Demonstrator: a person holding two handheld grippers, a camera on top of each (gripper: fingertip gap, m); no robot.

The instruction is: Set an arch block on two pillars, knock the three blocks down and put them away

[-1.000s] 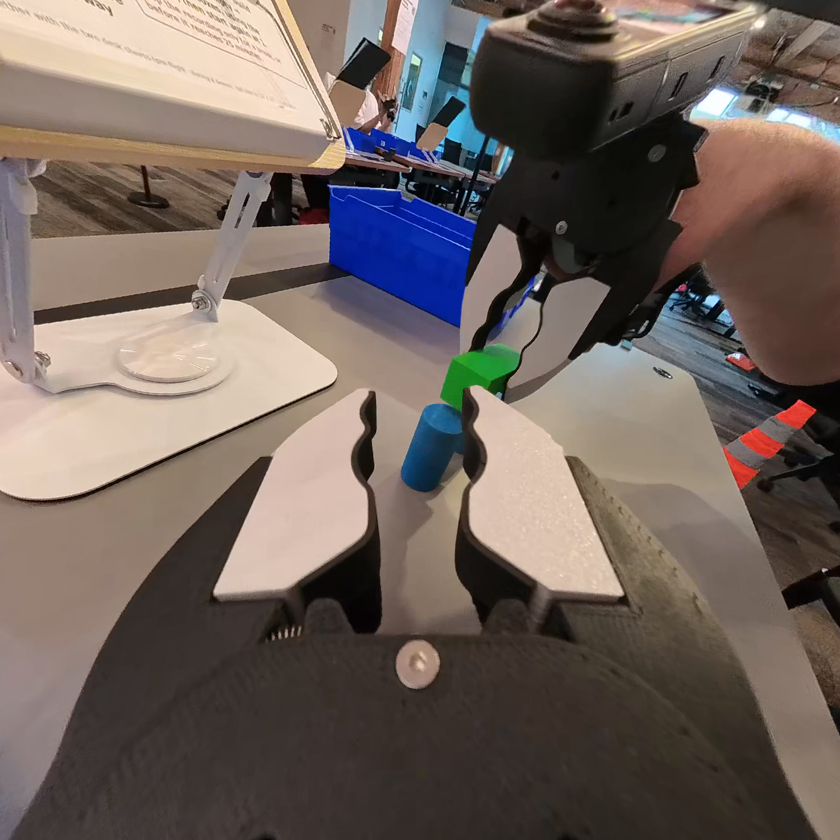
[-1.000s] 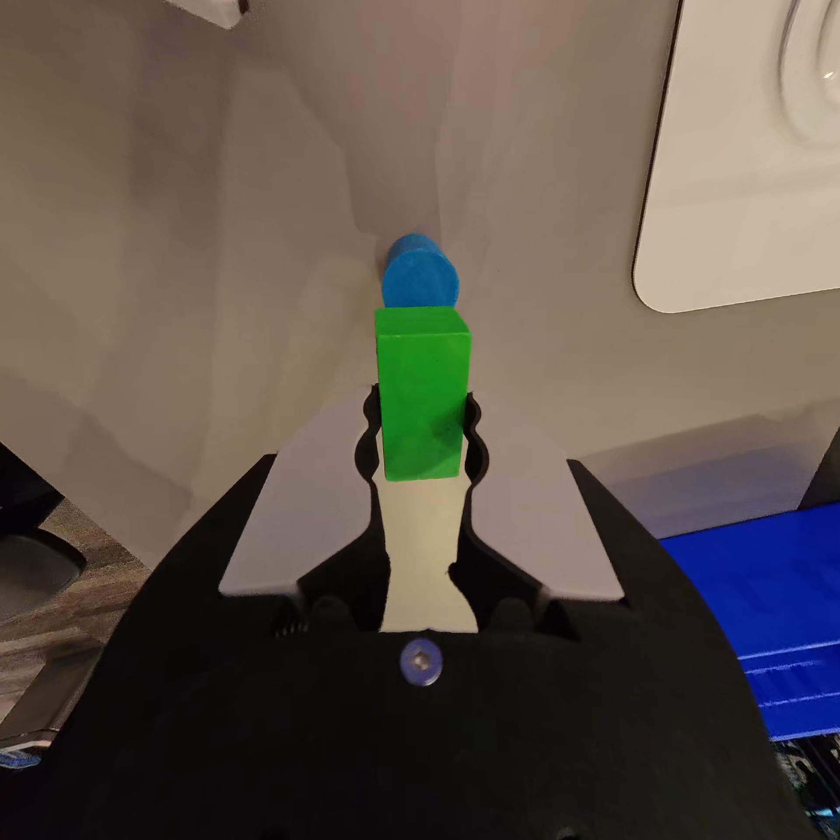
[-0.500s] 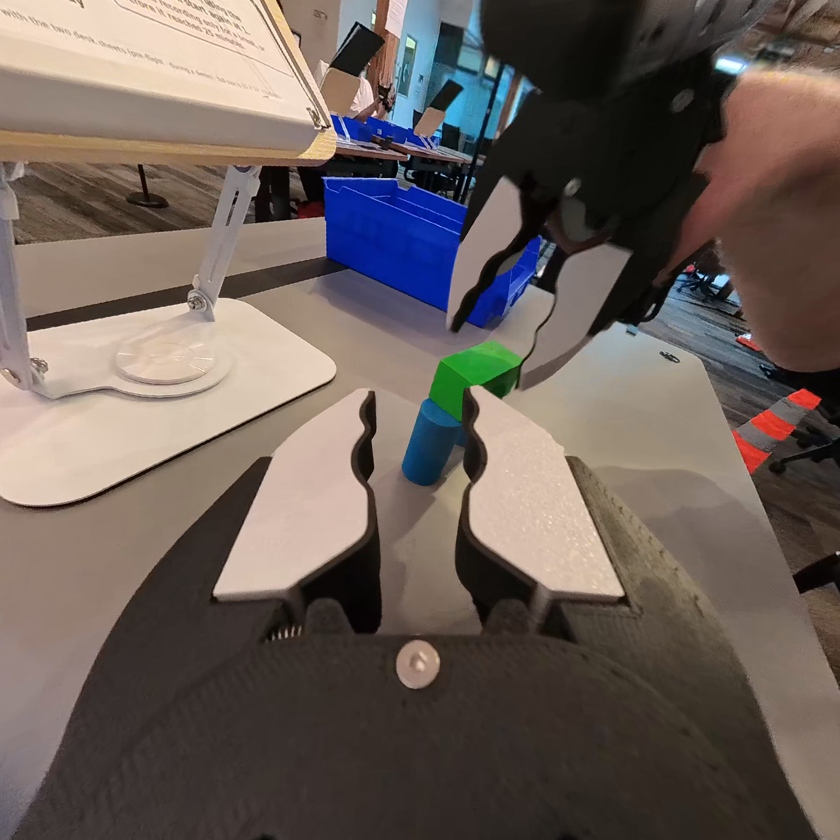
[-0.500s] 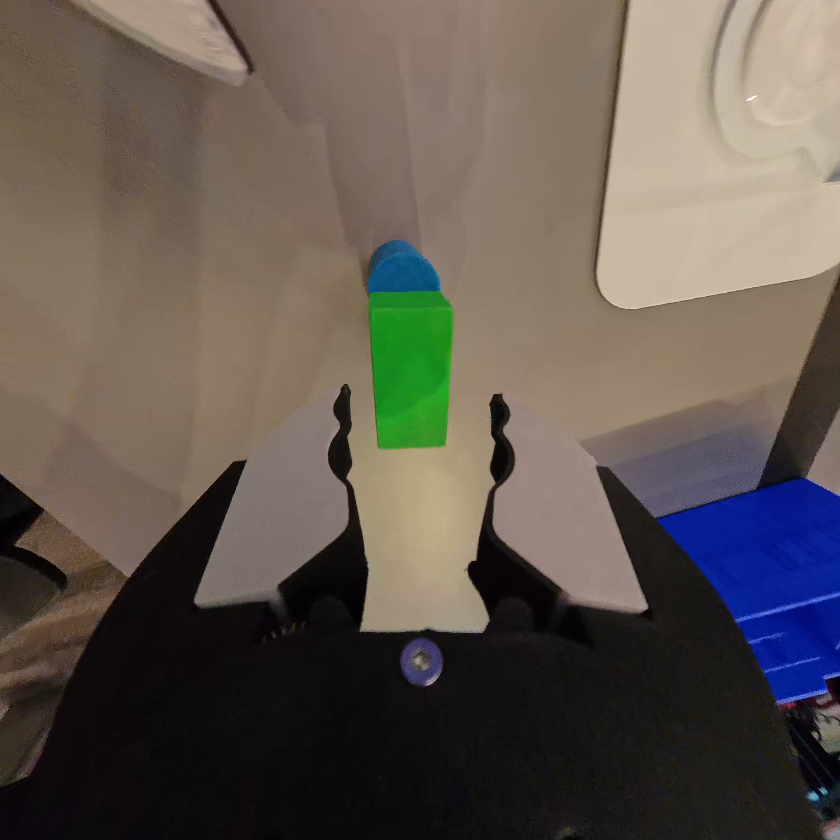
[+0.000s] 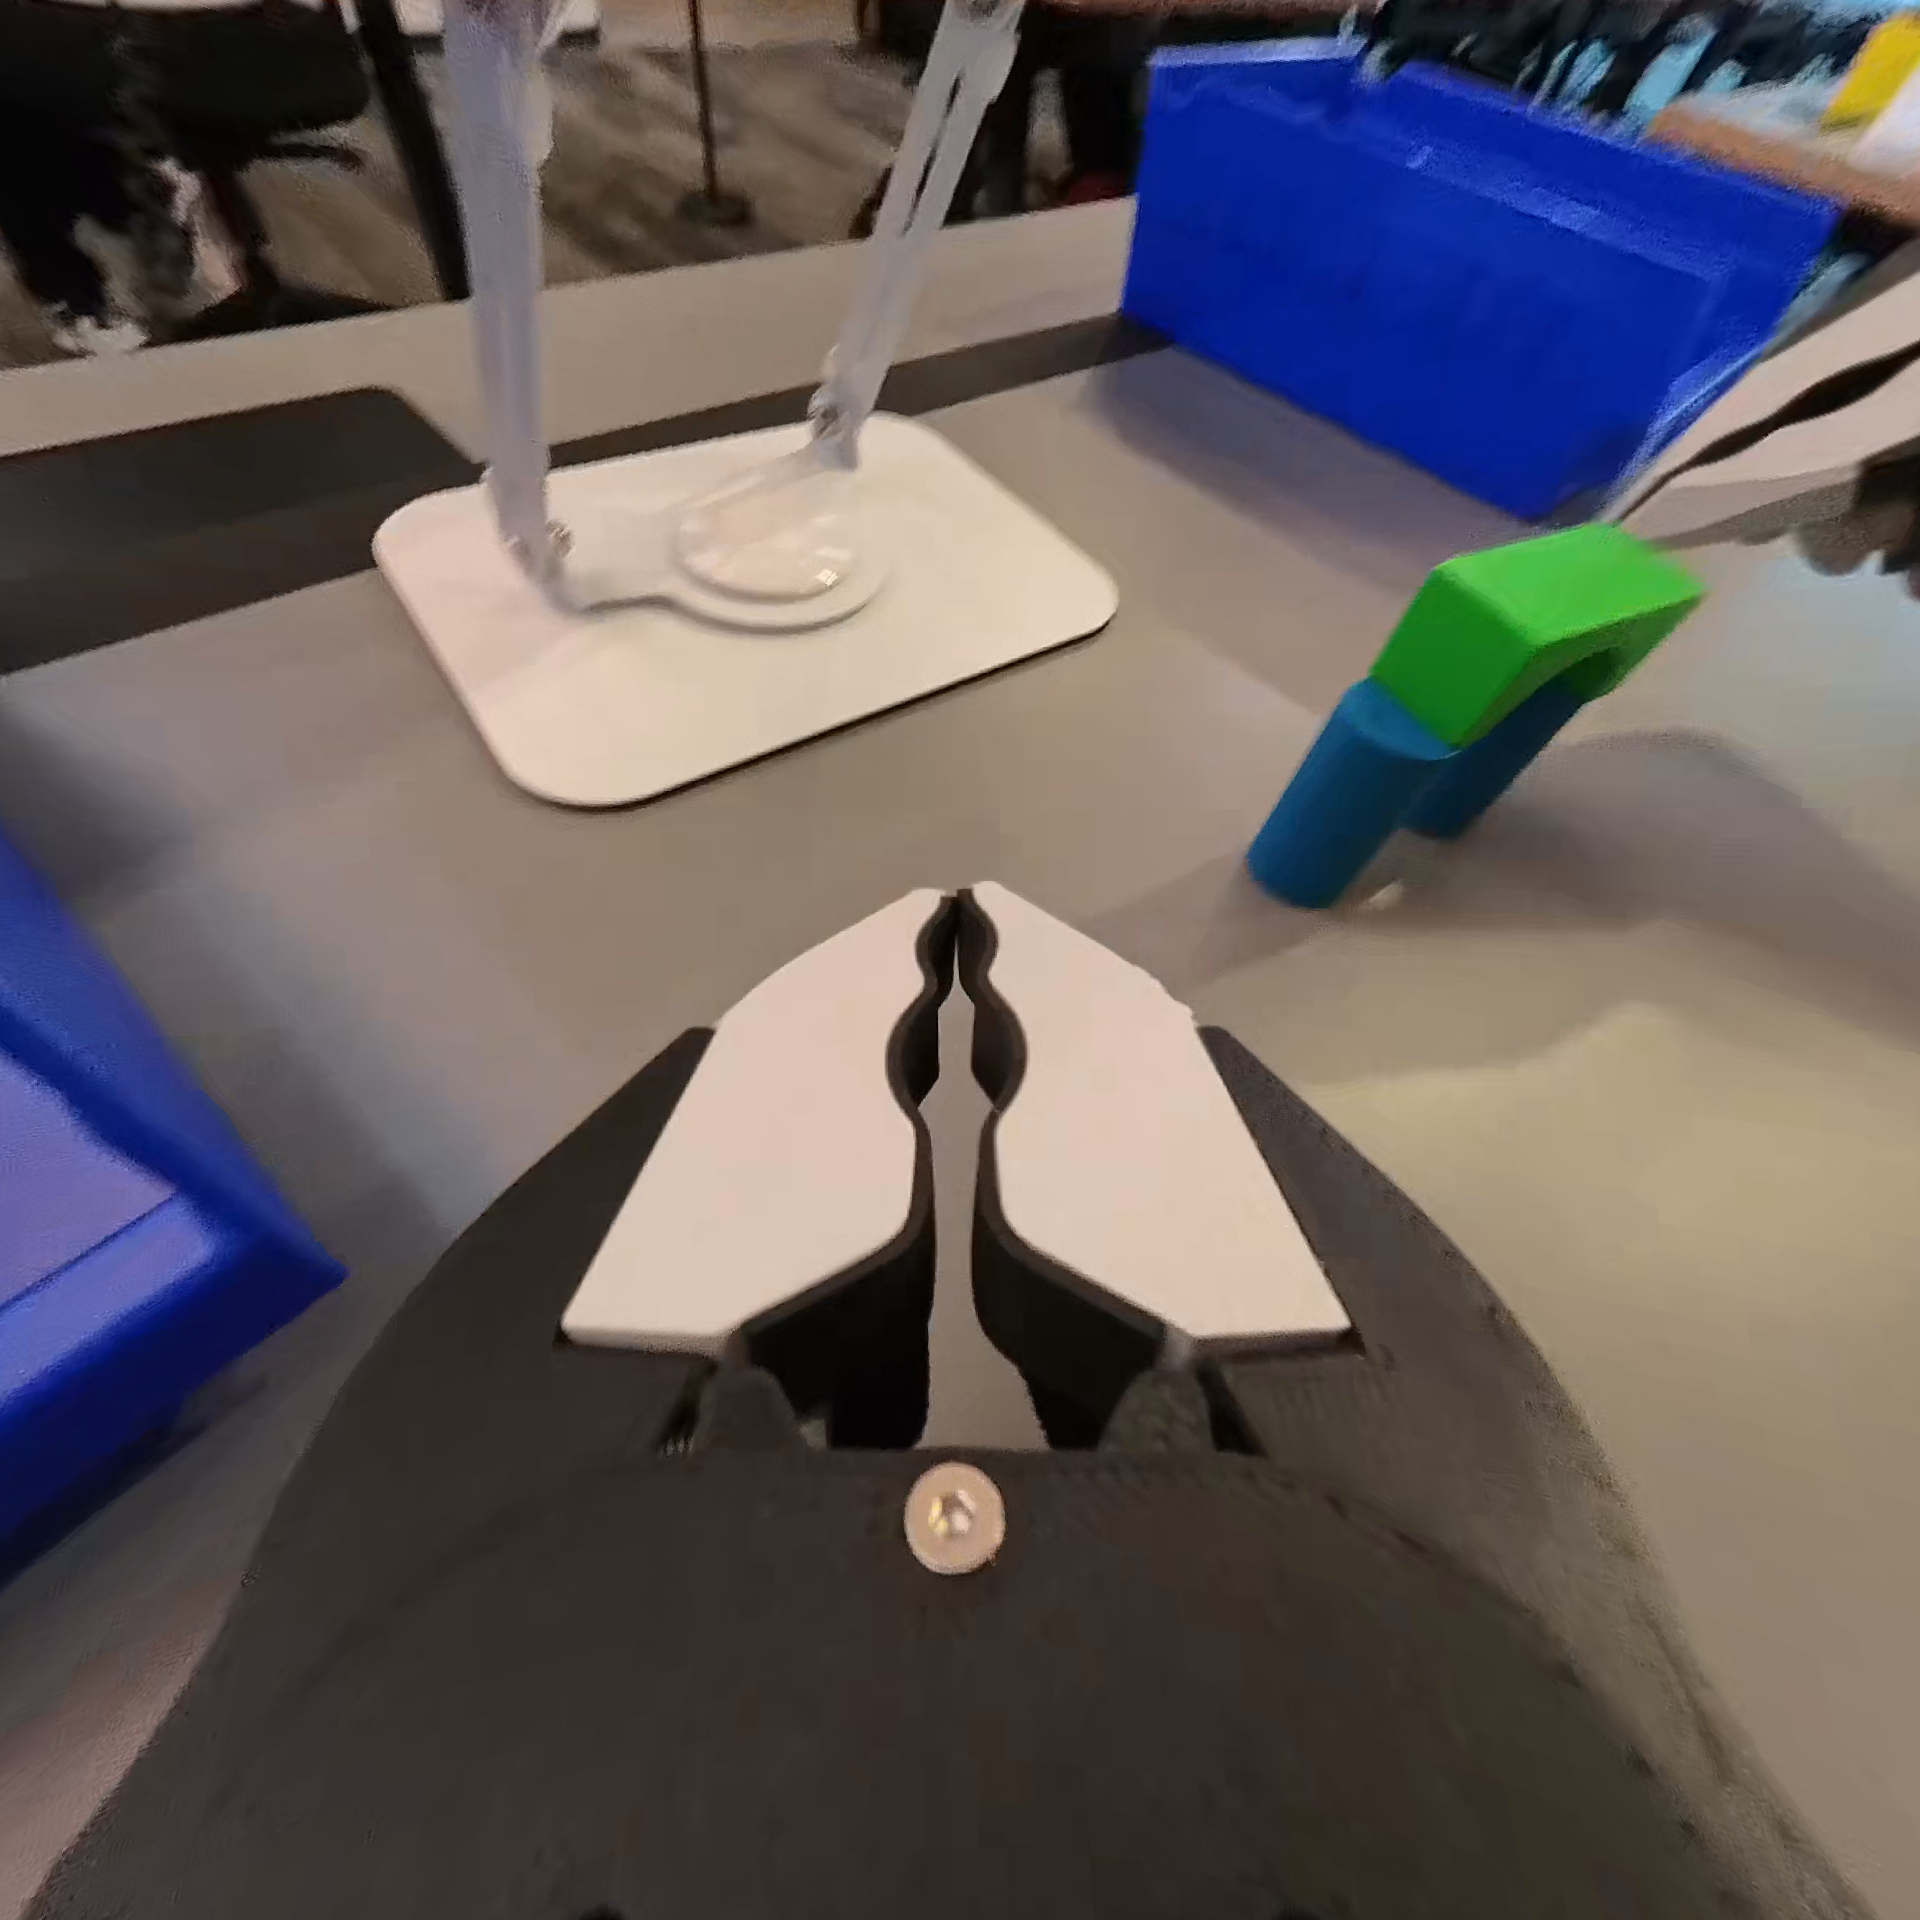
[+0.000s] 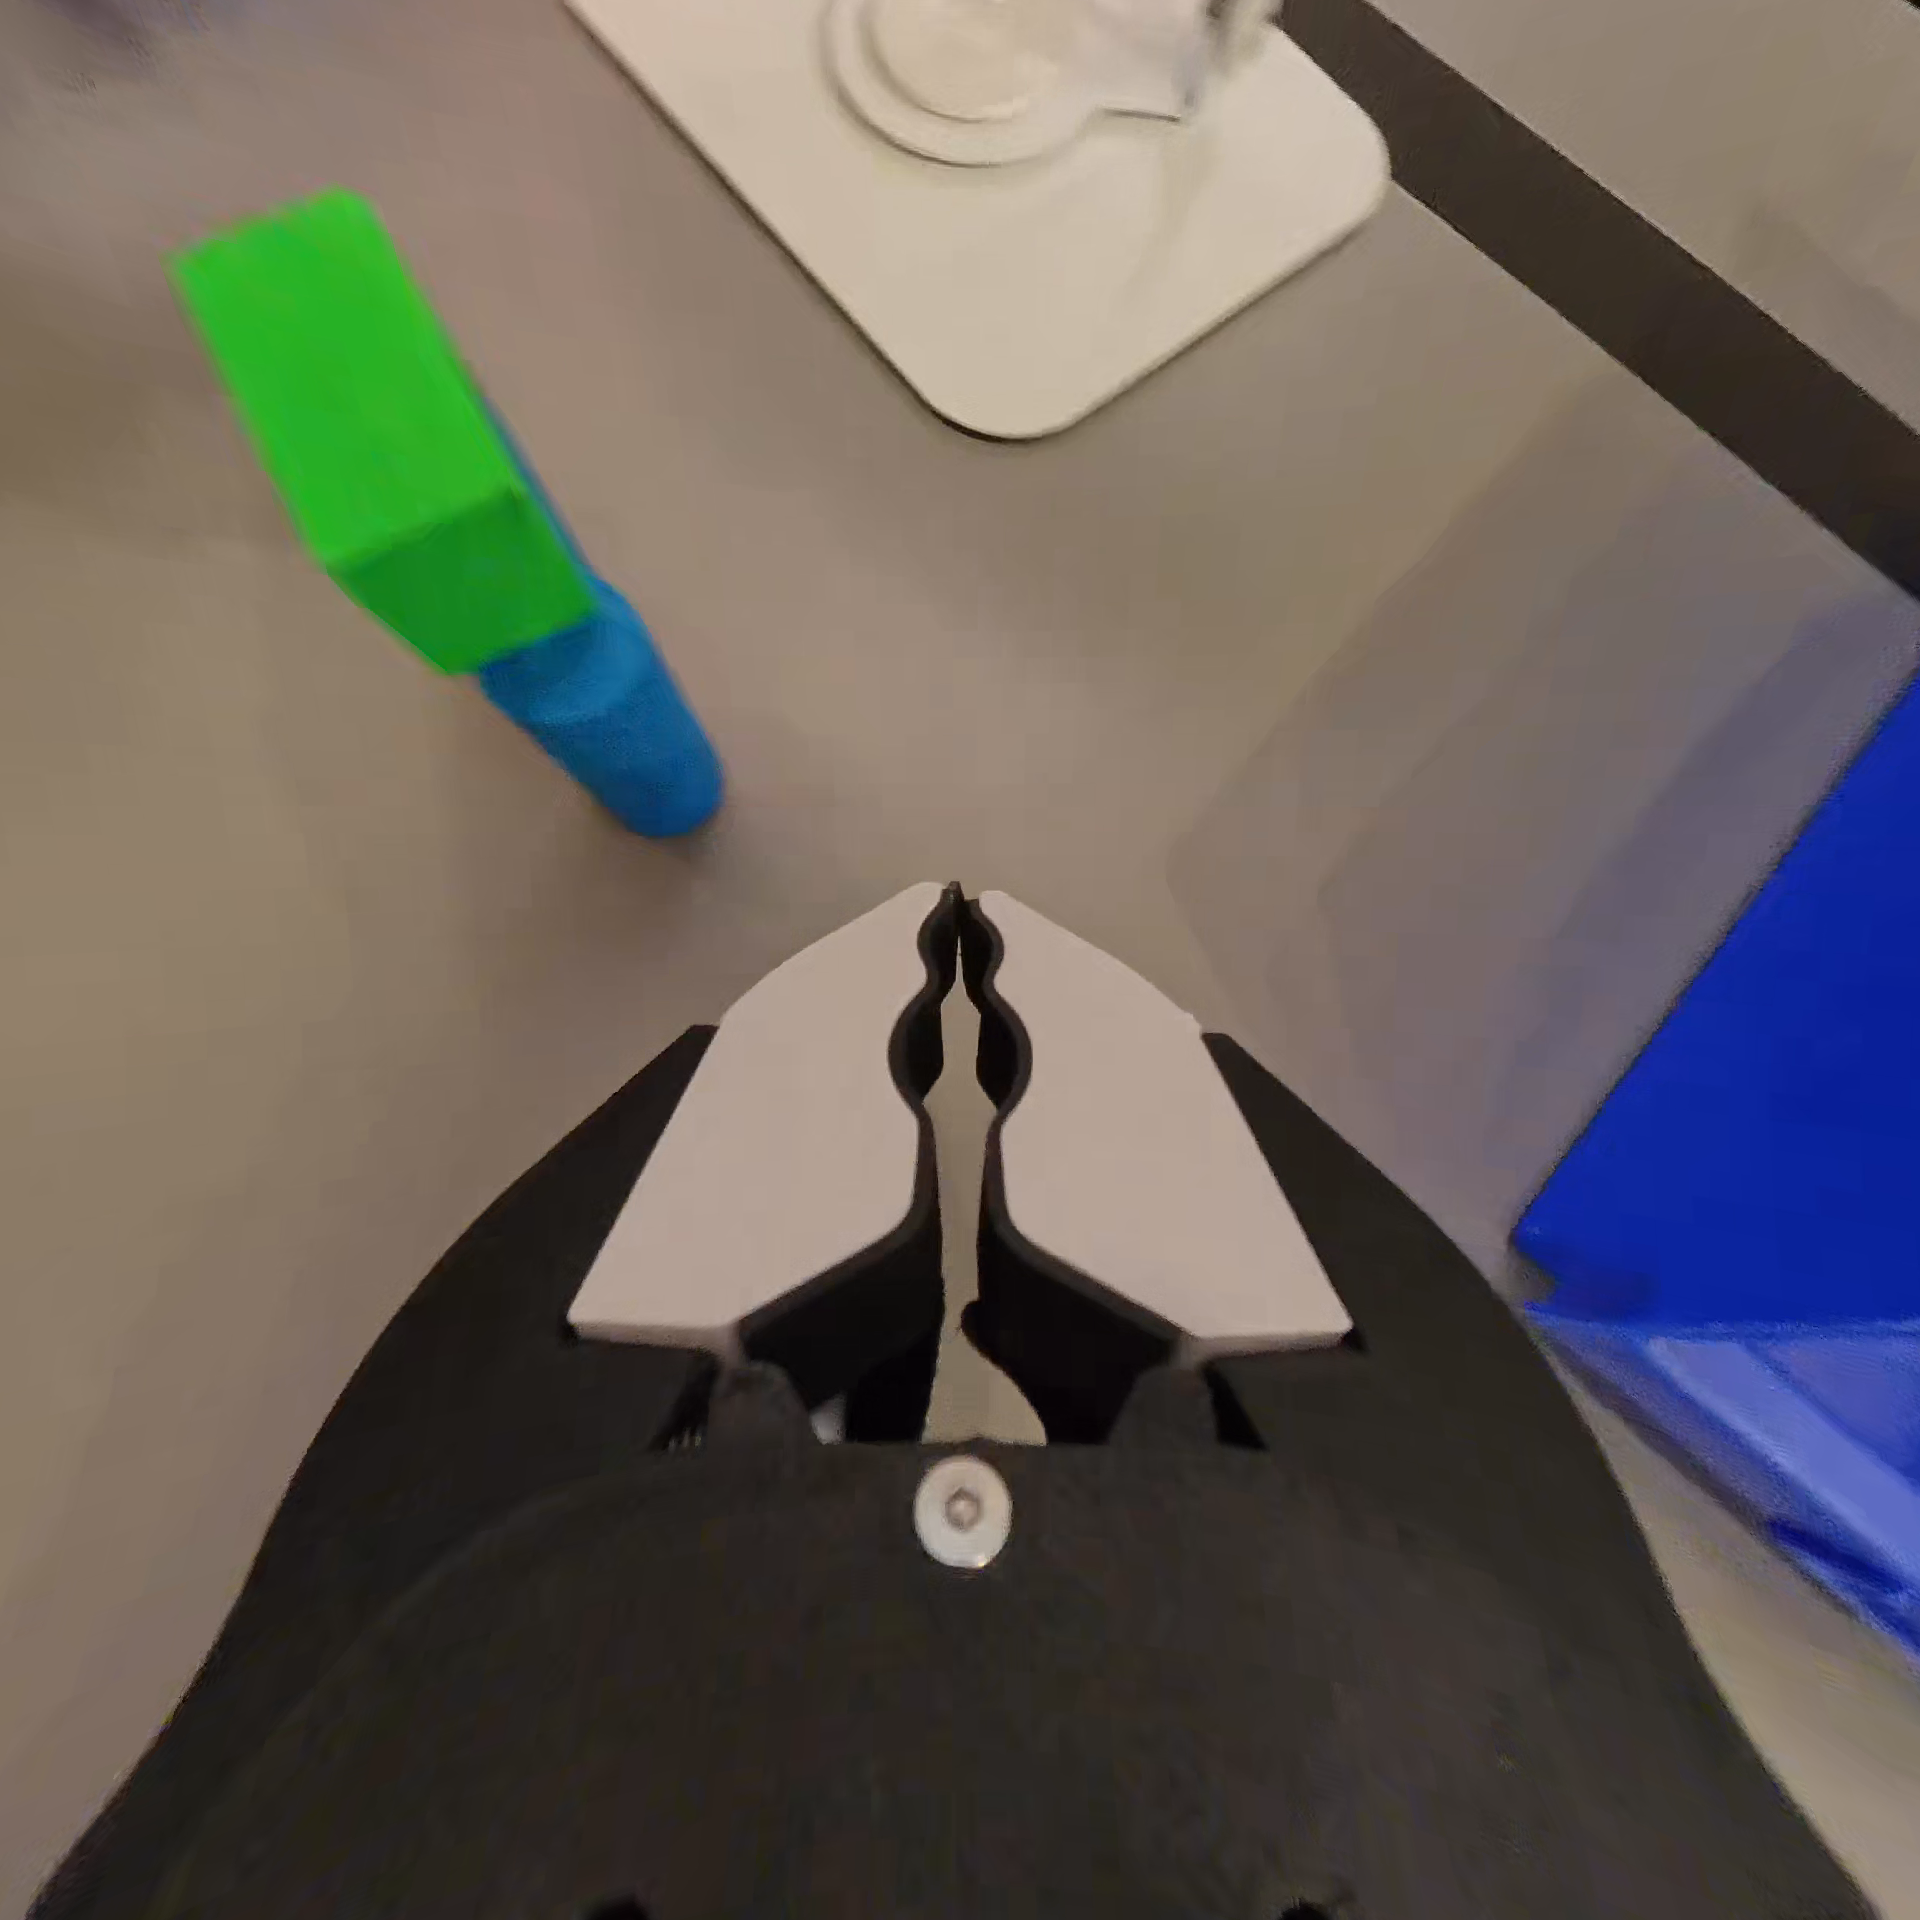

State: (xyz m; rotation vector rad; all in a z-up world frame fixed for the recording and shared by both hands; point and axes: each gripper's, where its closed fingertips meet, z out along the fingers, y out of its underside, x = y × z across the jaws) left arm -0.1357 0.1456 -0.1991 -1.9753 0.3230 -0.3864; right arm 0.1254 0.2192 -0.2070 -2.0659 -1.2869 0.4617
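A green arch block (image 5: 1527, 623) rests across two blue cylinder pillars, the near one (image 5: 1340, 800) and the far one (image 5: 1486, 769), on the grey table. In the right wrist view the arch (image 6: 364, 436) hides all but one pillar (image 6: 613, 717). My left gripper (image 5: 956, 904) is shut and empty, to the left of and nearer than the stack. My right gripper (image 6: 954, 899) is shut and empty, to the right of the stack. In the left wrist view its tips (image 5: 1662, 488) are close by the arch's far end; I cannot tell if they touch.
A white stand base (image 5: 748, 613) with two slanted legs lies behind the left gripper; it also shows in the right wrist view (image 6: 1039, 208). A blue bin (image 5: 1455, 260) stands at the back. Another blue bin (image 5: 104, 1195) is at the left edge. A blue bin (image 6: 1766, 1143) is at the right. My hands' fingertips stand some 30 cm from each other. Between my right fingertips and the pillar (image 6: 613, 717) there is roughly 7 cm. The left gripper is farther from the arch (image 6: 364, 436), some 15 cm, than the right, some 11 cm. The left camera catches it too, in the left wrist view (image 5: 1620, 560). About 12 cm separates my left fingertips from the green arch block (image 5: 1527, 623). The right camera catches it too, in the right wrist view (image 6: 205, 262).
My right gripper let go of the arch, which now sits on the pillars, then drew away sideways and shut. My left gripper shut and swung left, away from the stack.
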